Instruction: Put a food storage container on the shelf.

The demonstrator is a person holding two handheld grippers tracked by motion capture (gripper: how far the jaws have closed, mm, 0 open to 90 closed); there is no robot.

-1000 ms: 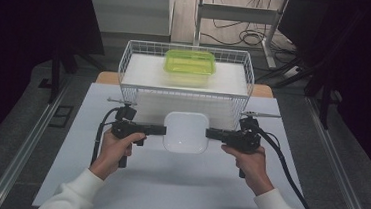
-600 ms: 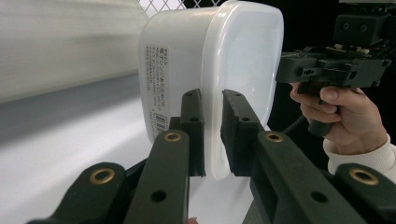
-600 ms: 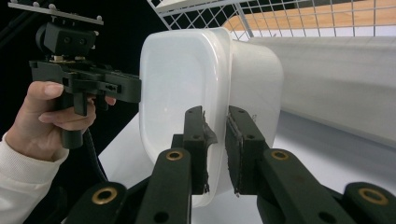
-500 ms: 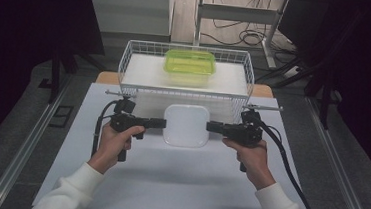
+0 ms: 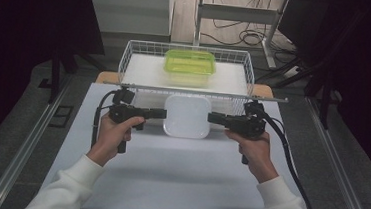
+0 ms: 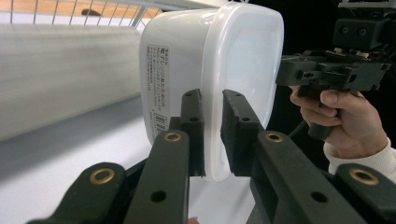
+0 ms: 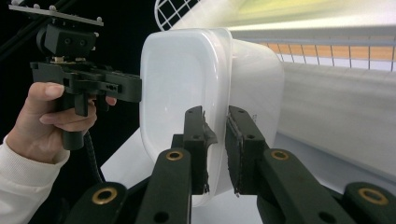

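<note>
Behind white container (image 5: 187,115), wire basket (image 5: 131,62)

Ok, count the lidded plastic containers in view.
2. A white container is held by its rim between the left gripper and right gripper; a green container sits in the wire basket.

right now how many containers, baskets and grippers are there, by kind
white lidded container: 1
green container: 1
wire basket: 1
grippers: 2, the left gripper and the right gripper, each shut on the rim of the white lidded container
total: 5
</note>
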